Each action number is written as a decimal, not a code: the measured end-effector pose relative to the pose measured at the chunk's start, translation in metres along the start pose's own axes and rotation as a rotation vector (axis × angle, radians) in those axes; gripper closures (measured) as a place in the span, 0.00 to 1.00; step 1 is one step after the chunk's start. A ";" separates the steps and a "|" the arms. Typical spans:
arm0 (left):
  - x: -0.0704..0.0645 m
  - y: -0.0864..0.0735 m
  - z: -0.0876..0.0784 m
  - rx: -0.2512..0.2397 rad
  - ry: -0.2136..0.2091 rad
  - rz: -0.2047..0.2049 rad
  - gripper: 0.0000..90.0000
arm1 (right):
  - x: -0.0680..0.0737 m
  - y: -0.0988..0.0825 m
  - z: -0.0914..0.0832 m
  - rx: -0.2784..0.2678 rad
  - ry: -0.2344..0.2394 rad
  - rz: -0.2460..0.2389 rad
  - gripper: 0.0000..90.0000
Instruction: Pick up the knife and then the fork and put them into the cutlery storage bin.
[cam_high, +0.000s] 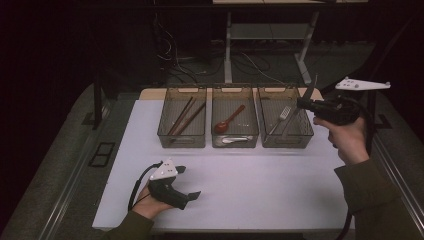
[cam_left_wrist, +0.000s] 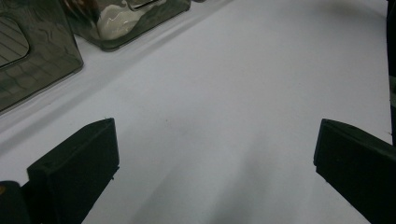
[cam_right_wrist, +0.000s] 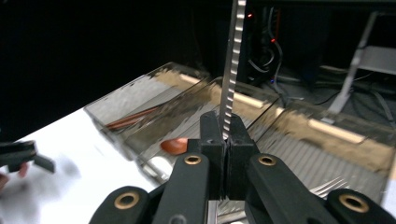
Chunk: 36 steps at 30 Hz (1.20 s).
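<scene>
My right gripper (cam_high: 306, 103) is raised over the right bin (cam_high: 287, 142), shut on a serrated knife (cam_high: 313, 82). In the right gripper view the knife (cam_right_wrist: 233, 60) rises steeply from between the pressed jaws of the gripper (cam_right_wrist: 226, 135). A fork (cam_high: 283, 115) lies in that bin. My left gripper (cam_high: 187, 182) rests low over the white table (cam_high: 250, 190) at the front left. In the left gripper view its jaws stand wide, and nothing lies between the gripper's (cam_left_wrist: 215, 168) pads.
Three clear bins stand in a row at the back of the table. The left bin (cam_high: 182, 140) holds brown chopsticks (cam_high: 186, 117). The middle bin (cam_high: 235, 142) holds a red spoon (cam_high: 229, 120) and a white spoon (cam_high: 236, 140). Dark floor and cables lie beyond.
</scene>
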<state>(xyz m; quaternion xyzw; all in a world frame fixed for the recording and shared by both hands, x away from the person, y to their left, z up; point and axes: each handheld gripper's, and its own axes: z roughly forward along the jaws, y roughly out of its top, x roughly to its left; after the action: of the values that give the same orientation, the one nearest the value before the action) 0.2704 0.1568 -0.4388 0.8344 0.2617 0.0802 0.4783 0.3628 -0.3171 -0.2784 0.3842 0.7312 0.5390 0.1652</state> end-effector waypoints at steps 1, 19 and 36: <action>0.000 0.000 0.000 0.000 -0.001 -0.002 0.00 | -0.002 0.004 0.000 -0.002 -0.008 -0.003 0.98; -0.001 0.000 -0.001 -0.005 -0.007 0.004 0.01 | -0.056 0.017 0.032 0.117 -0.183 0.016 0.98; 0.000 0.000 0.000 0.001 -0.020 0.000 0.01 | -0.087 -0.015 0.052 0.340 -0.231 0.049 0.98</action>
<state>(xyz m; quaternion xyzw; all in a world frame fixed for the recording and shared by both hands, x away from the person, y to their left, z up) 0.2700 0.1565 -0.4393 0.8354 0.2571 0.0719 0.4805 0.4481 -0.3492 -0.3258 0.4833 0.7784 0.3640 0.1674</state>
